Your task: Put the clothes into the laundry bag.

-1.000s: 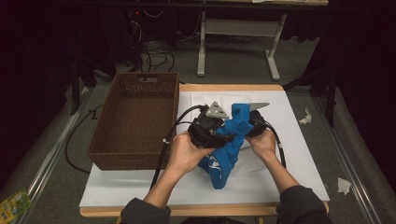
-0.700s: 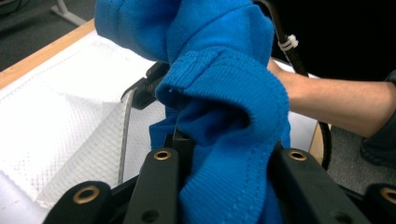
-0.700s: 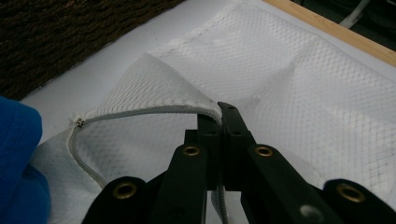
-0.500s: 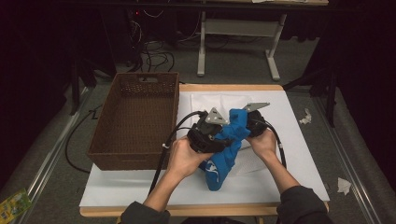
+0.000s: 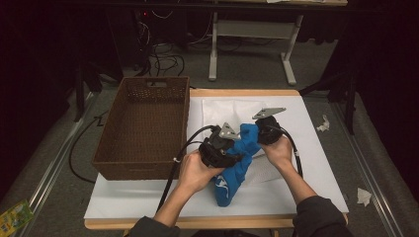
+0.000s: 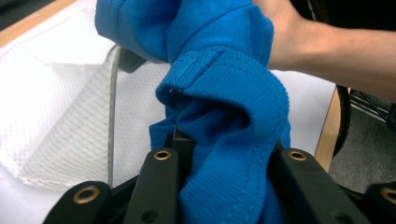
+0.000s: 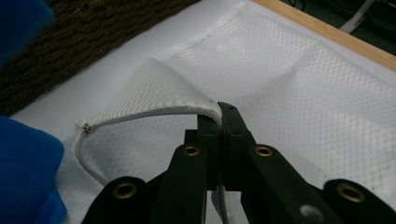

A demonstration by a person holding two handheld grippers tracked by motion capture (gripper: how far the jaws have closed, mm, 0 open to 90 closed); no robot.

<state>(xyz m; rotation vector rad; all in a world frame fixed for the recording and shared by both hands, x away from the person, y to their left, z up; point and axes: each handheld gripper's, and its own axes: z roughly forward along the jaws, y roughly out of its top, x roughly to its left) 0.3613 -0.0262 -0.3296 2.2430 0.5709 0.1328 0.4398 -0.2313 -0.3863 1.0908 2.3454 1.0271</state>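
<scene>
1. The desk (image 5: 306,197) has a white cover over it, and the work sits at its middle, right in front of the person.
2. A brown wicker basket (image 5: 143,128) stands empty on the desk's left side, just beside the action but not part of it.
3. A white mesh laundry bag (image 7: 299,93) lies flat on the cover. One zippered edge of its mouth is lifted into a peak.
4. The blue garment (image 5: 237,163), a knit top by its ribbed hem, is bunched up between the two hands, its lower end trailing onto the desk toward the person.
5. The left gripper (image 6: 224,158) has its jaws clamped on a thick wad of the blue cloth, held just above the bag.
6. The right gripper (image 7: 219,116) has its jaws pressed tight on the bag's zip edge, holding the mouth up.
7. My worry: the mouth looks narrow and the wad is fat. Pushed in as it is, the cloth could catch on the zip (image 7: 140,116) or ride over the bag instead of into it.
8. The pinch on the mesh is thin; a tug from the garment could pull the edge free, and the opening would fall shut.
9. The trailing end could drag outside the bag.
</scene>
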